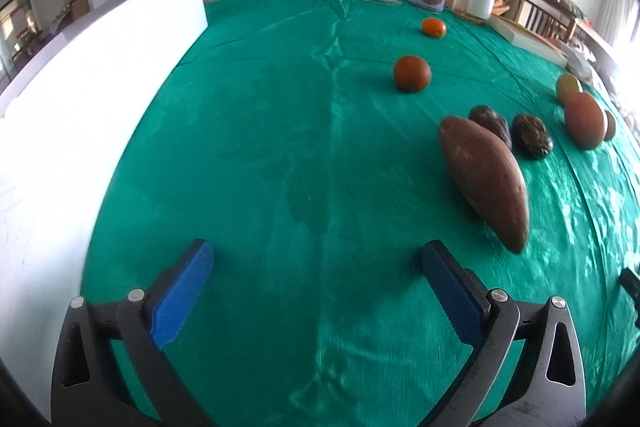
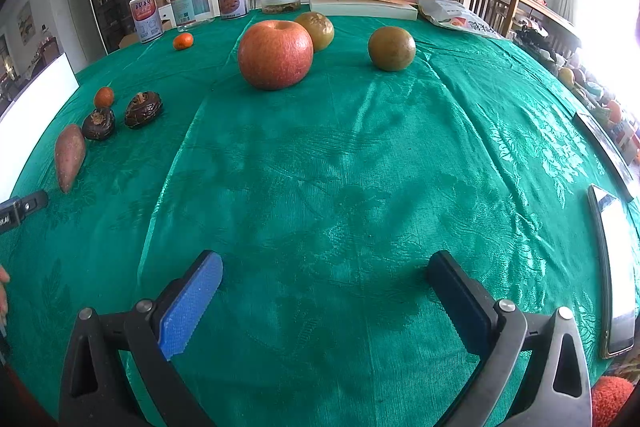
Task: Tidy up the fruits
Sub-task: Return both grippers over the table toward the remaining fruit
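We are holding the left gripper (image 1: 318,281) and right gripper (image 2: 324,291) released and empty above the green tablecloth (image 2: 320,167), surveying the sweet potato (image 1: 486,181) and apple (image 2: 275,54) before sorting.

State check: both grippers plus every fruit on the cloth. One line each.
left gripper: open, empty
right gripper: open, empty
sweet potato: lying on its side, untouched
apple: upright, stem dimple up
two dark fruits: side by side
two tangerines: loose, apart
two brownish-green fruits: apart

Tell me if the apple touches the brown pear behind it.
Cannot tell. In the right wrist view the apple overlaps the pear, hiding any gap; the left wrist view overlaps them too.
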Available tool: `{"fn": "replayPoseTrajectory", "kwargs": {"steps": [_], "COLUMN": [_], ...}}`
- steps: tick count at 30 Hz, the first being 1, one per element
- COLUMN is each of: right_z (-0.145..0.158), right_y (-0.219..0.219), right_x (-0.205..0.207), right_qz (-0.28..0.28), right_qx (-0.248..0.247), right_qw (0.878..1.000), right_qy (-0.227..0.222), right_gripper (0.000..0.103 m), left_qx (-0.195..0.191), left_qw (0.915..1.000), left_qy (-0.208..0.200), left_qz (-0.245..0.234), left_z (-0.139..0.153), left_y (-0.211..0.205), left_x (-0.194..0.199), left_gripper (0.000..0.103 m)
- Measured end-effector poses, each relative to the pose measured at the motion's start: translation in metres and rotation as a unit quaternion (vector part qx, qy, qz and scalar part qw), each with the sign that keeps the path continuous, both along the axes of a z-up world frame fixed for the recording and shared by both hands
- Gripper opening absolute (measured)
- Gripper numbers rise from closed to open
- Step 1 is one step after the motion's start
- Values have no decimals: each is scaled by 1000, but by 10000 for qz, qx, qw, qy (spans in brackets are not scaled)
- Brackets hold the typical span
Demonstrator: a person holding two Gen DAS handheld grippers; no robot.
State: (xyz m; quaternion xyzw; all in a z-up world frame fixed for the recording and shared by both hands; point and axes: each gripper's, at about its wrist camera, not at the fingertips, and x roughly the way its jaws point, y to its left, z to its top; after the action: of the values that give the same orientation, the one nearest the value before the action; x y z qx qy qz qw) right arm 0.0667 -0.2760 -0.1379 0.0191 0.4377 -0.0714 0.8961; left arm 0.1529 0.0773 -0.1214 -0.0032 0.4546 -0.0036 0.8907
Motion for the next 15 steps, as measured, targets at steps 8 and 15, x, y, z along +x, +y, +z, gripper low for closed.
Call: {"fn": "replayPoseTrajectory", "kwargs": {"steps": [8,15], "right_z": [0,0], "right_y": [0,0], "right_x": [0,0], "right_qz": [1,1], "right_qx": [0,1], "right_qw": [10000,10000], "right_qy": [2,2], "right_gripper": [102,103], "left_qx": [2,4], "left_qw": [9999,9999], "left_qy": [-7,-8], "left_qz": [137,138], "left_z": [-1,-1], "left_y": [6,6], "left_x": [23,23], "left_gripper": [103,103]}}
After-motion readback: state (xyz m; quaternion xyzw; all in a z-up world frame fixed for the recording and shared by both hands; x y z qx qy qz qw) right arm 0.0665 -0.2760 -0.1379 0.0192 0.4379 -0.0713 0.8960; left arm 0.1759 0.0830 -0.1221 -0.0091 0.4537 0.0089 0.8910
